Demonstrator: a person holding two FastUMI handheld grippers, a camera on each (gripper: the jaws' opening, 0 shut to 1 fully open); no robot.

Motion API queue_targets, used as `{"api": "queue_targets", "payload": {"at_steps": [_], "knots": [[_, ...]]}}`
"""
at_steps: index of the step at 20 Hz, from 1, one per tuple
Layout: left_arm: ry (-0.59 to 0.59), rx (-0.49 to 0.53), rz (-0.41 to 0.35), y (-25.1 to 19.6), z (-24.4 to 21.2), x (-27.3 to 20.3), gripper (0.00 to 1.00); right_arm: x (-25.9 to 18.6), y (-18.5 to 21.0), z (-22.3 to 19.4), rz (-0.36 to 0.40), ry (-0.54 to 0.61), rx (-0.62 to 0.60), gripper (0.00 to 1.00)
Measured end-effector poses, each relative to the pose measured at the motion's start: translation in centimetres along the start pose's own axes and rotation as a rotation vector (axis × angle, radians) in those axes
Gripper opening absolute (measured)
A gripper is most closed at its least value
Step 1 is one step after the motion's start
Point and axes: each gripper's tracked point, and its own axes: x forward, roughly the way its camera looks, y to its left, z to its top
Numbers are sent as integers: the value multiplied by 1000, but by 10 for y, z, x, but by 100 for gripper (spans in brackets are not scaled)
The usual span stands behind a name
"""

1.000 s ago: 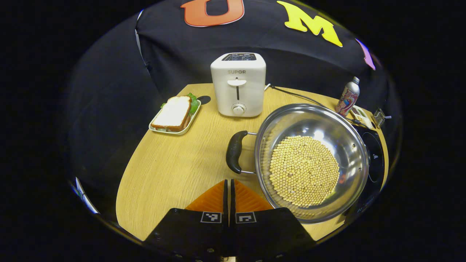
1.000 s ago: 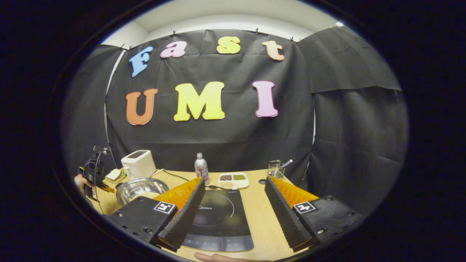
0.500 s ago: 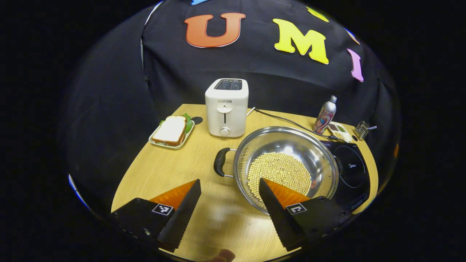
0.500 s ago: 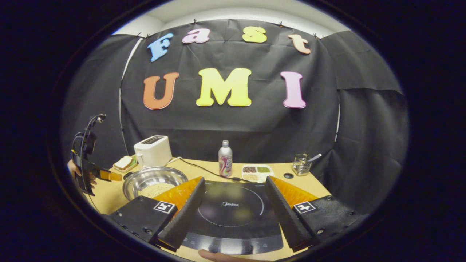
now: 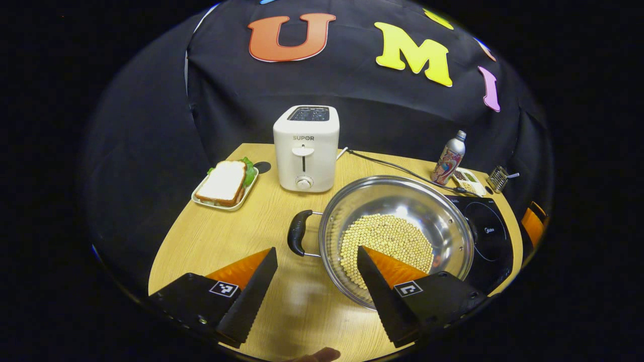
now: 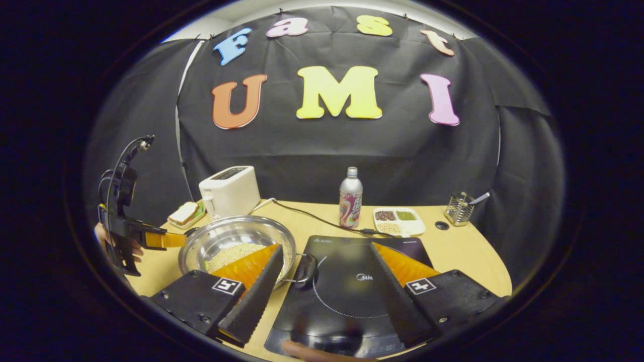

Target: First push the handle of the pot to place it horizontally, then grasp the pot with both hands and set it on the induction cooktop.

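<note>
Steel pot [image 5: 397, 229] of pale beans [image 5: 386, 242] sits just ahead of the left gripper [image 5: 318, 274], fingers spread wide. Right gripper [image 6: 327, 270], also spread, hovers over the cooktop [image 6: 352, 281] beside the pot.

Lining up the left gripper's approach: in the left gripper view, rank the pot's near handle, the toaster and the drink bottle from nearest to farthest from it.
From the left gripper:
1. Pot's near handle, just ahead, left of the pot.
2. Toaster, farther back, centre.
3. Drink bottle, far right, at the table's back edge.
</note>
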Motion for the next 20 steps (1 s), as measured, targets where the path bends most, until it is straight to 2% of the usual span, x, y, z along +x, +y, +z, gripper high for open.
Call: {"api": "queue_targets", "payload": {"at_steps": [6,10,11,12,13,14,15,16,17,18,19,20], "knots": [[-2,-7,-44,6,4,43,97,54,33,-33,57,104,-10,100],[-3,15,-59,6,4,66,97,87,32,-57,28,177,-7,100],[9,16,-52,7,2,70,85,93,33,-62,27,193,-2,100],[19,18,-37,11,1,74,94,98,30,-66,6,212,11,100],[31,15,-25,13,-1,77,90,102,29,-70,-4,223,36,100],[31,5,-37,11,-1,80,79,107,33,-71,3,228,67,100],[35,-2,-39,11,-1,80,72,110,34,-74,2,244,85,94],[37,4,-42,10,-3,78,58,112,34,-78,-3,268,88,87],[40,8,-43,9,-4,78,58,117,34,-75,-3,250,81,88],[44,12,-44,9,-5,79,67,117,35,-79,3,272,68,80],[52,16,-48,10,-5,79,66,119,35,-77,4,278,50,82],[70,20,-52,8,-9,81,76,118,34,-78,8,285,32,73]]}}
